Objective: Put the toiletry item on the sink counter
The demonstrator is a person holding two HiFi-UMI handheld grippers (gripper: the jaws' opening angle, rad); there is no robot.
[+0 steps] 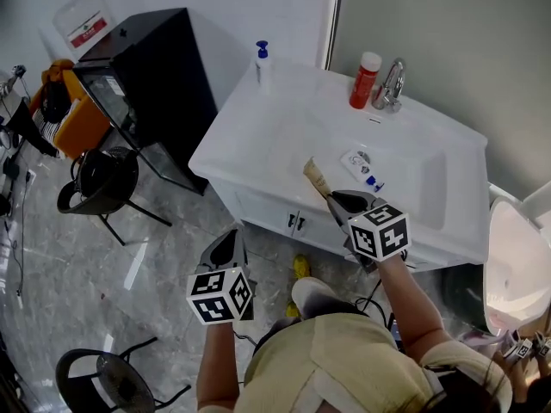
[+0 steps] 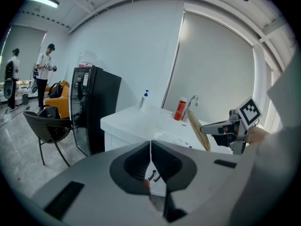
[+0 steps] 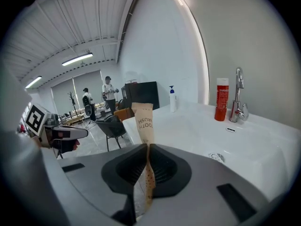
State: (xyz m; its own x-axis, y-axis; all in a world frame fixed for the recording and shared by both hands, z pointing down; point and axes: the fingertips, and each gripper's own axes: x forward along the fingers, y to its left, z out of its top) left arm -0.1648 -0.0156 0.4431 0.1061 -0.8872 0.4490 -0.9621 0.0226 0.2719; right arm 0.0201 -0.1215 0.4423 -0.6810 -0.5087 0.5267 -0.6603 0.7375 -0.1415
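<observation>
A toothbrush in a brown paper packet (image 3: pixel 144 126) is pinched between the jaws of my right gripper (image 3: pixel 147 147), which is shut on it. In the head view the packet (image 1: pixel 316 177) sticks out from that gripper (image 1: pixel 342 201) over the front edge of the white sink counter (image 1: pixel 250 136). From the left gripper view the packet (image 2: pixel 198 130) is seen off to the right. My left gripper (image 1: pixel 229 241) hangs lower, in front of the cabinet over the floor, its jaws shut with nothing between them (image 2: pixel 150 145).
On the counter stand a red bottle (image 1: pixel 364 80), a chrome tap (image 1: pixel 392 85) and a blue-capped pump bottle (image 1: pixel 262 64); a small tube (image 1: pixel 362 165) lies in the basin. A black cabinet (image 1: pixel 155 84) and a black chair (image 1: pixel 103 183) are to the left. People stand far off.
</observation>
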